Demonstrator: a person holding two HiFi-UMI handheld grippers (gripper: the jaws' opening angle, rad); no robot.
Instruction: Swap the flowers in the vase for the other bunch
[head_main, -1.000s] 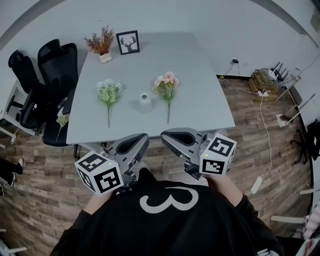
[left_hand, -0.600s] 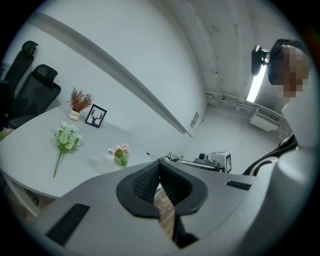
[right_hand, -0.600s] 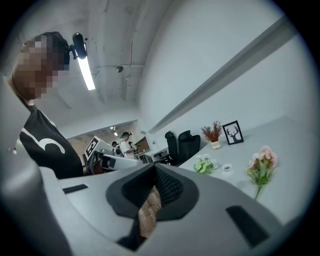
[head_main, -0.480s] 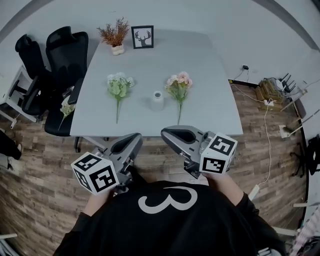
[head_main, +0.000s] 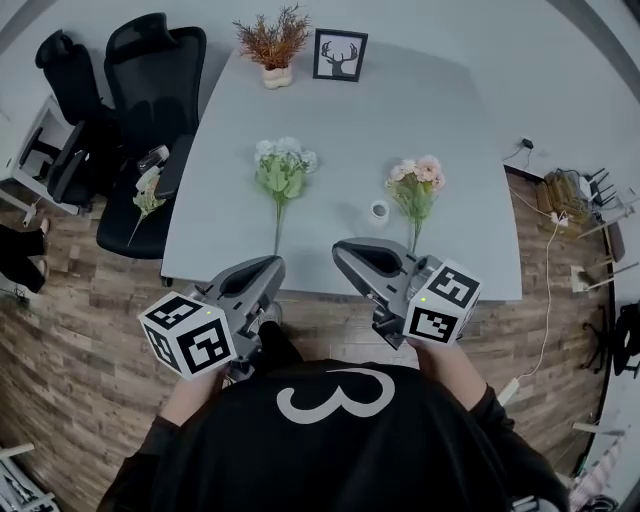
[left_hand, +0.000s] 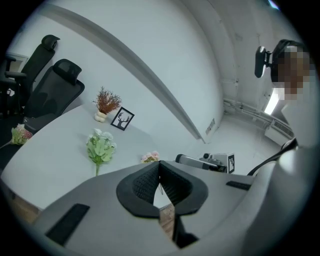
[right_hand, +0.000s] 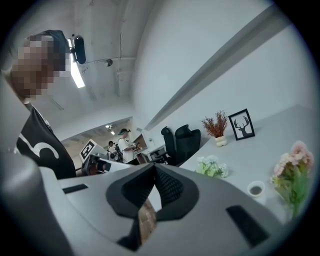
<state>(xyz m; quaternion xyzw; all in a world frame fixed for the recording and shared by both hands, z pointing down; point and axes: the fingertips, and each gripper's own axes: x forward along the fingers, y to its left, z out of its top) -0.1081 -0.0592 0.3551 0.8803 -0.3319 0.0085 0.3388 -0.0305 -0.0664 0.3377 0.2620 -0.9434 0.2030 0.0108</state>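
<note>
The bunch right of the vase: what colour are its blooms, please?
Pink blooms, seen best in the head view.

Even, soft light; edges bend, perhaps fisheye.

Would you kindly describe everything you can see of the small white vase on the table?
The vase is small, white and round, ceramic by its look, with a dark open mouth and no flowers in it. It stands upright on the grey table, near the front edge, just left of the pink bunch in the head view.
</note>
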